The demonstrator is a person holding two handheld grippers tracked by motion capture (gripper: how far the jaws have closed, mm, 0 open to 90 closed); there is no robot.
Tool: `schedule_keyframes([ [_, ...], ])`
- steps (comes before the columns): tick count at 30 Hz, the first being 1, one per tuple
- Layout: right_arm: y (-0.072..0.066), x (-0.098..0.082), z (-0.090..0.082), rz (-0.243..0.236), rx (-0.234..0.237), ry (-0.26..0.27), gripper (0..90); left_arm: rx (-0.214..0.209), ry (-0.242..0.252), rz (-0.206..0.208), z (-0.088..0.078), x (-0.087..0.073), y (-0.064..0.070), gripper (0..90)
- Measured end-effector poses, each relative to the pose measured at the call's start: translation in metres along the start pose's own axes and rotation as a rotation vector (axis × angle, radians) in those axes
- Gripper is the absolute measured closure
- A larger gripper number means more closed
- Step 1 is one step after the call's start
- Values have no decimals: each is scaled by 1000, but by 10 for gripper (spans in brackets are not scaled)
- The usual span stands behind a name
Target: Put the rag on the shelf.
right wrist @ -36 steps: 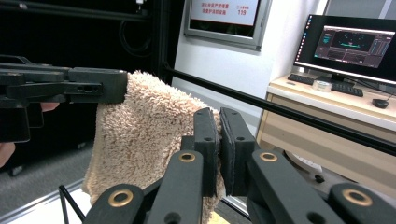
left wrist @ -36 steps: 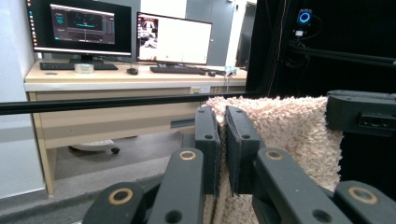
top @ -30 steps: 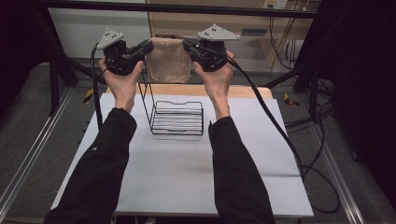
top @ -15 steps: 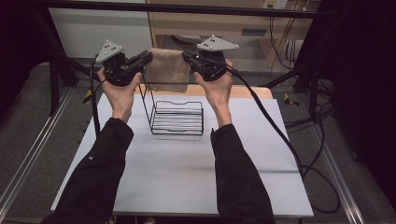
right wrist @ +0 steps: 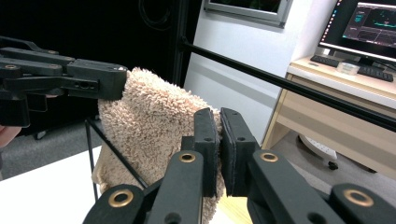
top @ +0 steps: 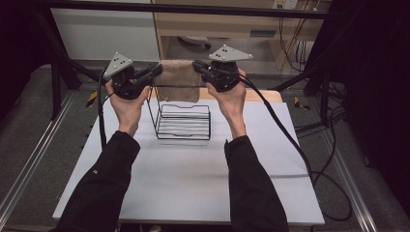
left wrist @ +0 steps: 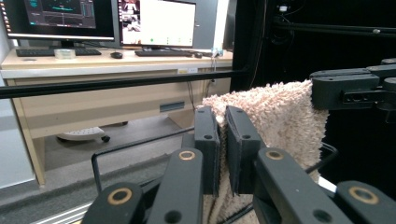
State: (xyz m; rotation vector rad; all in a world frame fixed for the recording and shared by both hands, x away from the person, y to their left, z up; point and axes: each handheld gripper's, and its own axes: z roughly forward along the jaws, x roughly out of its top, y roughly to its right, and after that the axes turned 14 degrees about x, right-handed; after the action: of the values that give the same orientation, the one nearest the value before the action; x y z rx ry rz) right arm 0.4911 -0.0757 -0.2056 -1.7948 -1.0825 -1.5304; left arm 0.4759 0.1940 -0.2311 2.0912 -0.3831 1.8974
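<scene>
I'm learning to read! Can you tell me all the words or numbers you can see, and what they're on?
None can be read.
Monitors: text on the screens, too small and blurred.
Desk: a small label on its edge, blurred.
Towel, wire rack, and grippers: no writing.

White table w/ pale wooden strip along far edge. Only thing standing directly on it: black wire basket, far half, approx centred left-right, open top, one taller wire side on its left. Rest of the top is bare white surface. Grey floor w/ metal rails either side.
</scene>
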Motion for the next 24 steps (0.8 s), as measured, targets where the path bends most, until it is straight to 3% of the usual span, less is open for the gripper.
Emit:
schedule_keyframes([
  [10, -14, -4, -8, -16, 30, -19, 858, -24, -26, 8, -11, -4, -1, 832],
  [18, -25, -6, -12, -19, 35, -41, 857, -20, -54, 43, -22, -6, 3, 826],
  [24, -28, -13, -15, 30, 58, -48, 854, -20, -82, 59, -28, -8, 6, 819],
])
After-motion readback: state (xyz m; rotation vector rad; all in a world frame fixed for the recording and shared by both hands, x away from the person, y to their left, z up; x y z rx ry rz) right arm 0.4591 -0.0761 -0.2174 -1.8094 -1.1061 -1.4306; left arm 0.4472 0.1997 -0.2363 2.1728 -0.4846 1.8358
